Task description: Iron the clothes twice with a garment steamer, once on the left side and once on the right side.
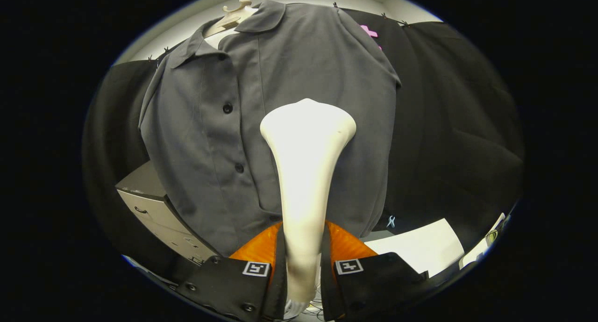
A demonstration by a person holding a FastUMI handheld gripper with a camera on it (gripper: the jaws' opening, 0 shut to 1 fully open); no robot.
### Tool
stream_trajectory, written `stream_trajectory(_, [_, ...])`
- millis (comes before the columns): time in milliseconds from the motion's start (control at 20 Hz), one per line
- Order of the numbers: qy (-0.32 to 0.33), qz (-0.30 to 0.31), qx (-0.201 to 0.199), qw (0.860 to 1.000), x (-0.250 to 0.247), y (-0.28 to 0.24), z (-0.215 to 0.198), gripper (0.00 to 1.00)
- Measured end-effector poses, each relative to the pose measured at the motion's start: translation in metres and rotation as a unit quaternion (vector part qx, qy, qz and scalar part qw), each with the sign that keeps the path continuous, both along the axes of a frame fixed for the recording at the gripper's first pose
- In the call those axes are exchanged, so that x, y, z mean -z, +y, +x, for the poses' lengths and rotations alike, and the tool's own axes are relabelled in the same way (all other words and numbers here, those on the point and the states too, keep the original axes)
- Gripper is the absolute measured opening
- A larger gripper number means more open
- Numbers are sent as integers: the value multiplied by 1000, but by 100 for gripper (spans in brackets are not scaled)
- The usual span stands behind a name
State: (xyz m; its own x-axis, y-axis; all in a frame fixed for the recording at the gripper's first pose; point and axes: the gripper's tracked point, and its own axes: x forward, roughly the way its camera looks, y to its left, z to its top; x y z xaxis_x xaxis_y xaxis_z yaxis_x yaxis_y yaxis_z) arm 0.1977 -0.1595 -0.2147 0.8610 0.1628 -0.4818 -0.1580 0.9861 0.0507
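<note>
Grey shirt point(280, 116) on hanger point(232, 17), tongs point(302, 261) clamped on white steamer point(306, 163), head against shirt

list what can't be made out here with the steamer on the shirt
- Steamer face: turned toward the shirt in the gripper view, so contact and steam cannot be judged.
- Shirt hem: hidden behind the gripper and steamer handle.
- Hanger: mostly covered by the collar.
- Cabinet: partly hidden behind the shirt.
- Small clip beside the shirt: too small to tell what it is.
- Steamer base: cut off between the fingers.
</note>
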Motion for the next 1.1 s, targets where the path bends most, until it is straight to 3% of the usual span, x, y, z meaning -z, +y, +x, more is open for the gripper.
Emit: stream_trajectory(1100, [98,6,5,995,131,-4,-45,37])
